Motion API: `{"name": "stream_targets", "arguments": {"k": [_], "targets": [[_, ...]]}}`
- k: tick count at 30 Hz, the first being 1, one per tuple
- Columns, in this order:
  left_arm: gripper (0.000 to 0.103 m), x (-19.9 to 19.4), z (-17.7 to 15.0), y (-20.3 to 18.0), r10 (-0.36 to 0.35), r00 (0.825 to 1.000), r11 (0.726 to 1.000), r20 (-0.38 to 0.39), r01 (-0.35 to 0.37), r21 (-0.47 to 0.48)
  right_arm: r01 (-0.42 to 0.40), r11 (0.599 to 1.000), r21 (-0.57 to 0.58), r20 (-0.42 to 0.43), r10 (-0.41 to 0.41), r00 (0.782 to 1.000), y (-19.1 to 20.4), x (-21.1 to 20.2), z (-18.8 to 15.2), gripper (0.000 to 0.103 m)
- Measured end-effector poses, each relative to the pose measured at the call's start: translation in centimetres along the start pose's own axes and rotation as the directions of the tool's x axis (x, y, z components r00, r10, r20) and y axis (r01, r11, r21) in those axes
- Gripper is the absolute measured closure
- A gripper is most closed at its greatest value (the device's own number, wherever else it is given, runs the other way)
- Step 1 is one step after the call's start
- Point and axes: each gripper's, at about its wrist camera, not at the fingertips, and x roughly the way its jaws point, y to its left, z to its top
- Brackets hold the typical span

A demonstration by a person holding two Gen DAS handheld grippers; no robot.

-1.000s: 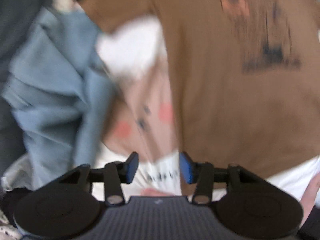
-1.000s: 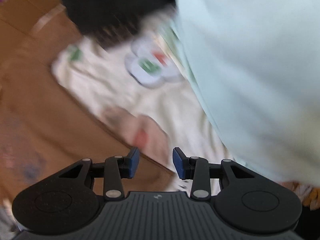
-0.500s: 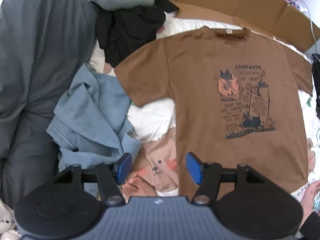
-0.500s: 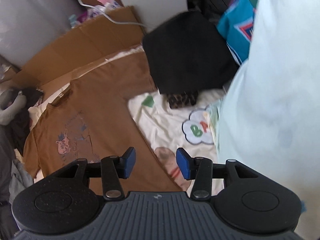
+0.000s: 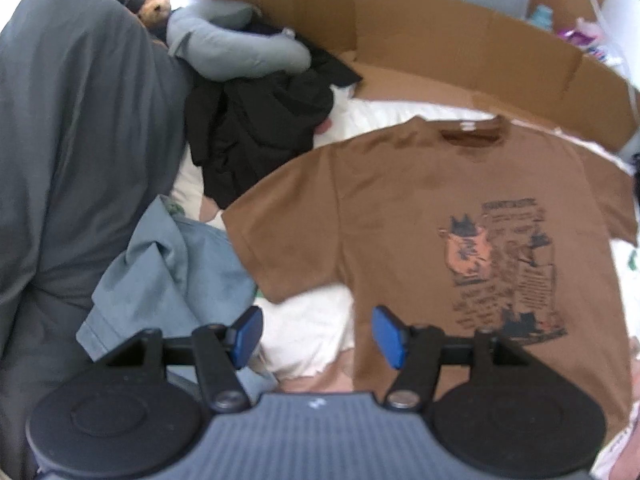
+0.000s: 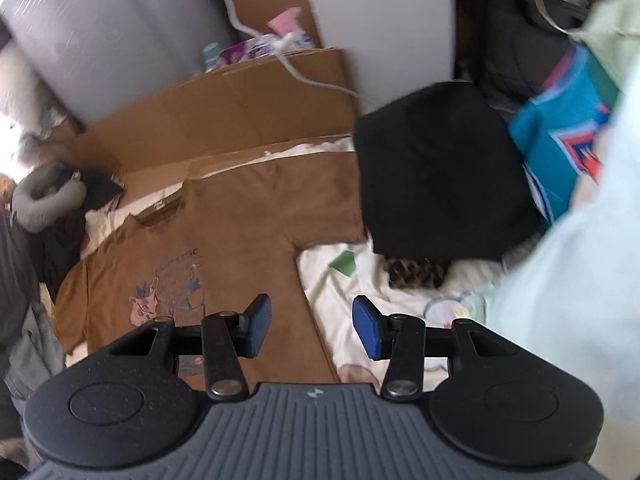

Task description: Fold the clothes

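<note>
I'm looking down over the left gripper (image 5: 316,334), and its blue pads are standing apart with nothing between them, released. Below and beyond them the brown T-shirt (image 5: 400,216) is lying spread flat, print side up, collar pointing away from me, on the white bedding (image 5: 316,320). This view is giving me what the other one barely shows: a crumpled light blue garment (image 5: 176,280) just beside the shirt's left sleeve, a big grey duvet (image 5: 72,152) filling the left edge, a heap of black clothes (image 5: 260,128) past that sleeve, and a grey neck pillow (image 5: 236,52) sitting on top of the heap.

Over on the right gripper (image 6: 312,326), the pads are also parted and empty, hanging above the shirt's right edge where it is meeting the bedding. Only this camera is picking up the folded black garment (image 6: 436,168) resting just beyond the right sleeve, a teal garment with a red and blue emblem (image 6: 560,148) behind it, a pale mint cloth (image 6: 560,300) crowding the right side, and a white cable (image 6: 300,72) trailing over the cardboard (image 6: 240,112). The cardboard is showing in both views, propped along the far side of the shirt.
</note>
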Motion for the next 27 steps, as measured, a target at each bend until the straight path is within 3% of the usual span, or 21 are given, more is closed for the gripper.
{"name": "stream_targets", "arguments": {"k": [5,10,14,15,22,25,27], "targets": [[0.040,5.2,1.3,-0.9,-0.057,0.998,0.998,0.000,0.057,0.009,-0.017,0.996,-0.089,0.001,0.017,1.000,2.0,4.2,0.5,0.051],[0.045,10.9,1.3,-3.5,-0.035,0.999,0.998,0.034,0.033,0.060,0.013,0.963,-0.268,-0.050,-0.028,0.998,4.0,10.1,-0.5,0.051],[0.087,16.0,-0.1,-3.8,-0.078,0.997,0.997,0.008,0.078,0.006,0.015,0.954,-0.300,-0.056,-0.033,0.998,4.1,14.5,-1.4,0.051],[0.090,17.1,-0.6,-3.7,-0.087,0.996,0.996,0.002,0.087,-0.003,0.016,0.956,-0.294,-0.049,-0.032,0.998,4.1,15.5,-1.6,0.051],[0.091,22.0,-3.6,-3.4,-0.138,0.987,0.990,0.085,0.139,-0.004,0.002,0.971,-0.237,0.029,0.005,1.000,3.2,21.0,-3.2,0.051],[0.090,23.7,-4.1,-3.8,-0.115,0.991,0.993,0.073,0.112,0.046,-0.023,0.982,-0.190,0.036,0.031,0.999,2.3,23.0,-3.5,0.053],[0.095,24.4,-4.2,-3.7,-0.105,0.991,0.993,0.082,0.099,0.063,-0.030,0.975,-0.221,0.028,0.038,0.999,2.1,24.3,-4.0,0.055]]}}
